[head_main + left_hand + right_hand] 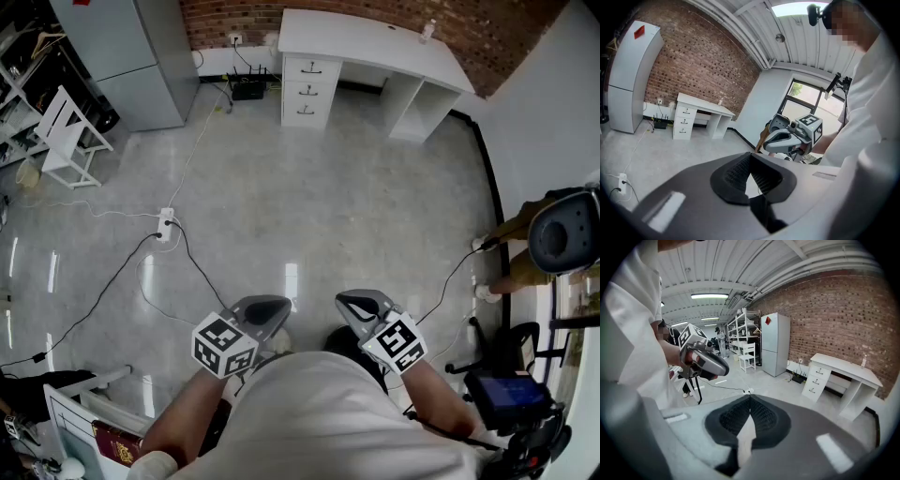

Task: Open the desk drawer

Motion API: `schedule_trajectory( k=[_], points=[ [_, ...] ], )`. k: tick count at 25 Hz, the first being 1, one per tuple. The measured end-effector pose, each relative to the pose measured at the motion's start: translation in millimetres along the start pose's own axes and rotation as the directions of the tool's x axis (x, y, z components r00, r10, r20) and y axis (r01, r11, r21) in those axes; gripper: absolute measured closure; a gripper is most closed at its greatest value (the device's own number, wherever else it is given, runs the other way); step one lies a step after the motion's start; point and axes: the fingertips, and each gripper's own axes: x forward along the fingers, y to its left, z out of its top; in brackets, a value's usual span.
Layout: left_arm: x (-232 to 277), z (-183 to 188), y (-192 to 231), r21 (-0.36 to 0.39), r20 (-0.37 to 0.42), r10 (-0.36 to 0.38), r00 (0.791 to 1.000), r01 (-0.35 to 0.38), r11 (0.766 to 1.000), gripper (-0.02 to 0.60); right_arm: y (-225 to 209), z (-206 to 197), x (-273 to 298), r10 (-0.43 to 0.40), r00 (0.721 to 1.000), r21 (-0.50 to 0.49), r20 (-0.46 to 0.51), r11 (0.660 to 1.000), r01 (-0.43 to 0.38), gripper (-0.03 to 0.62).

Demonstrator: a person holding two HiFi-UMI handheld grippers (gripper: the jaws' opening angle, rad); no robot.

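Observation:
The white desk (375,42) stands against the brick wall at the far side of the room, with a stack of three drawers (309,89) on its left end, all closed. Both grippers are held close to the person's body, far from the desk across the floor. My left gripper (279,307) and my right gripper (349,303) point forward side by side, each shut with nothing between the jaws. The left gripper view shows the desk (701,110) small at the left and the right gripper (787,136) alongside. In the right gripper view, the drawers (815,380) show at the right.
A grey fridge (131,56) stands left of the desk, with a black box (247,87) on the floor between them. A white chair (66,131) is at the far left. A power strip (166,225) and cables cross the floor. Another person (525,244) and equipment are at the right.

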Motion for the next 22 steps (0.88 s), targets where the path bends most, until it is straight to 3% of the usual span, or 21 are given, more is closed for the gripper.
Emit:
schedule_trajectory(
  k=[6,13,22],
  points=[
    [27,16,33,-0.013,-0.003,0.002,1.000,-0.002,1.000,0.575,-35,1,20,0.019,1.000,0.004,-0.008,1.000,-0.019,0.591],
    [104,69,86,-0.033,-0.020,0.052,0.998,-0.053,0.998,0.575,-147,13,46,0.068,0.997,0.018,0.019,0.997,-0.069,0.591],
    [230,159,151,-0.097,0.018,0.125,0.992,-0.123,0.988,0.575,-311,29,56,0.109,0.993,-0.043,0.053,0.993,-0.107,0.557]
  ],
)
